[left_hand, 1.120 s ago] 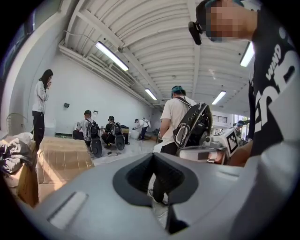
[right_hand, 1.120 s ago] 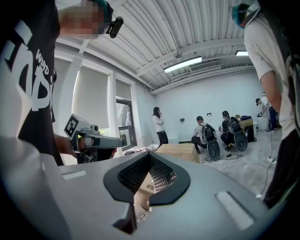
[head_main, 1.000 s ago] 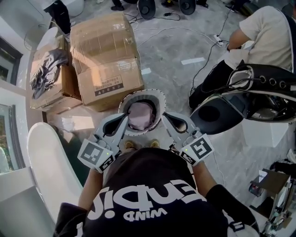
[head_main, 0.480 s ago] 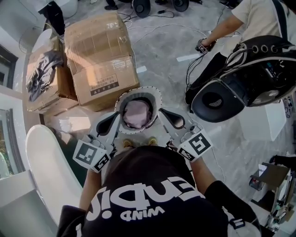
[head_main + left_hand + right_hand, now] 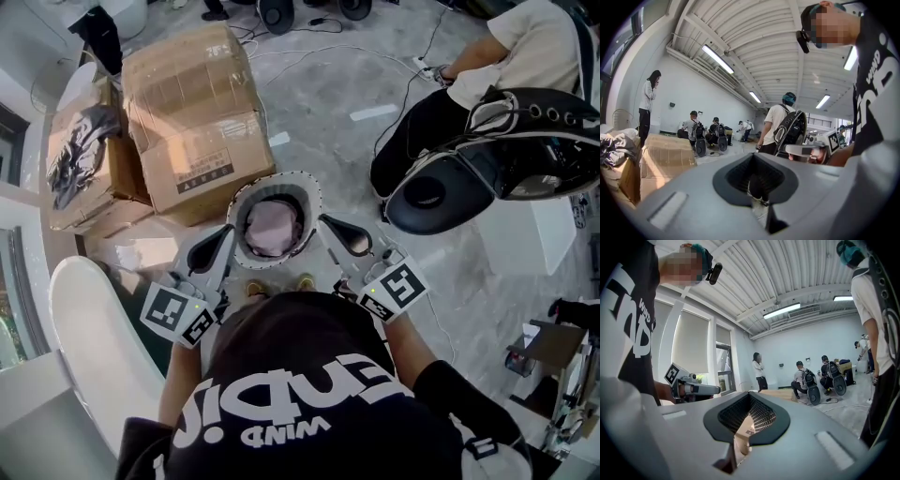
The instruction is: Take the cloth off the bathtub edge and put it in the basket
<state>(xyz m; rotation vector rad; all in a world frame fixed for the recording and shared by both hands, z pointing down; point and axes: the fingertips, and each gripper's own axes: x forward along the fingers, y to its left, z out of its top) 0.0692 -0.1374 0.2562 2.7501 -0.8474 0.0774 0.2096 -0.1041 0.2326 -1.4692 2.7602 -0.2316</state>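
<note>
**Fingers (image 5: 740,174) closed on nothing, cloth (image 5: 273,228) in basket (image 5: 244,190)**

Left gripper (image 5: 211,251) and right gripper (image 5: 344,236) flanked the basket at centre frame, jaws together and empty, likely because the pink cloth already lay inside, clear of the bathtub (image 5: 89,328) at lower left.

The person's black shirt (image 5: 300,366) reads "WIND" — the cardboard box (image 5: 187,112) label is unreadable.

Grey plastic right gripper (image 5: 749,399) w/ black ribbed pads is pressing its jaws together, nothing btwn them. Left gripper (image 5: 715,389) w/ square-marker cube is hovering at left. Seated people (image 5: 805,380) w/ backpacks are sitting by the far white wall, beyond a brown cardboard box (image 5: 780,393).
</note>
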